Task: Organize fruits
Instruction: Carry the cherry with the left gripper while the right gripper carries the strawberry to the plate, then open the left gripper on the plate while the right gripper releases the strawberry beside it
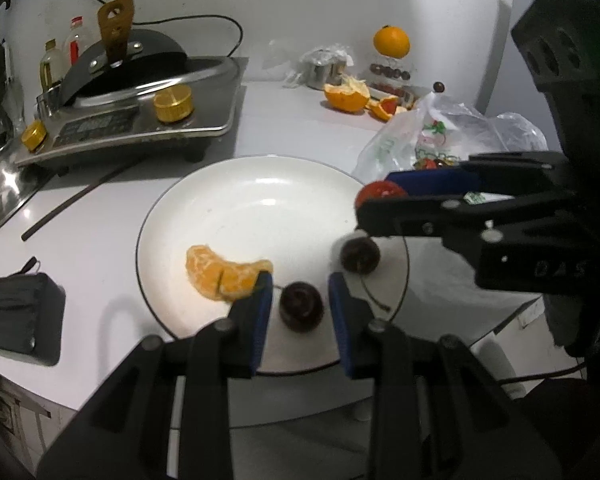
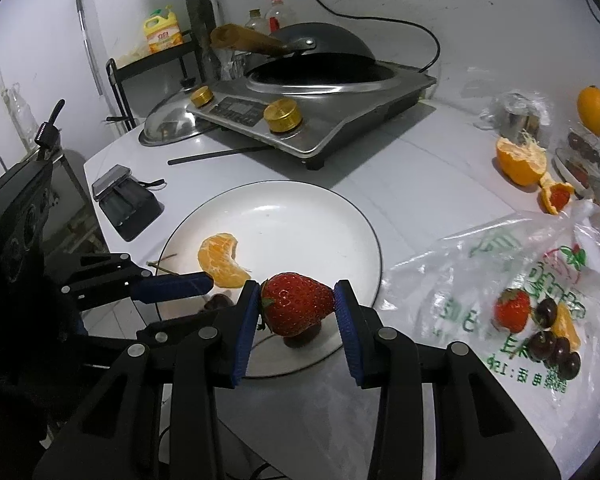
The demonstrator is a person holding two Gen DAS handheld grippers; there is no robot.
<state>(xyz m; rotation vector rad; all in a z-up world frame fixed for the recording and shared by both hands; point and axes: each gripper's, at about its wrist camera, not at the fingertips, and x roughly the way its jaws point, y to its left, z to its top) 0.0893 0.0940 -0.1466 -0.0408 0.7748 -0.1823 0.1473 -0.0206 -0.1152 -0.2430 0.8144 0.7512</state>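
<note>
A white plate (image 1: 228,200) (image 2: 300,216) holds a peeled orange piece (image 1: 224,274) (image 2: 220,258) and two dark cherries (image 1: 302,306) (image 1: 359,254). My left gripper (image 1: 300,292) is open, its fingers on either side of the nearer cherry, not touching it. My right gripper (image 2: 296,300) is shut on a red strawberry (image 2: 296,304) (image 1: 380,191) and holds it above the plate's near rim, over a cherry (image 2: 300,338). A clear plastic bag (image 2: 508,280) (image 1: 440,136) to the right holds another strawberry (image 2: 512,311), cherries and an orange piece.
An induction cooker with a wok (image 2: 312,92) stands behind the plate, a steel lid (image 2: 168,124) left of it. A black chopstick (image 2: 220,155) and a black case (image 2: 126,200) lie nearby. Orange peel (image 2: 520,160) and a whole orange (image 2: 595,110) sit far right.
</note>
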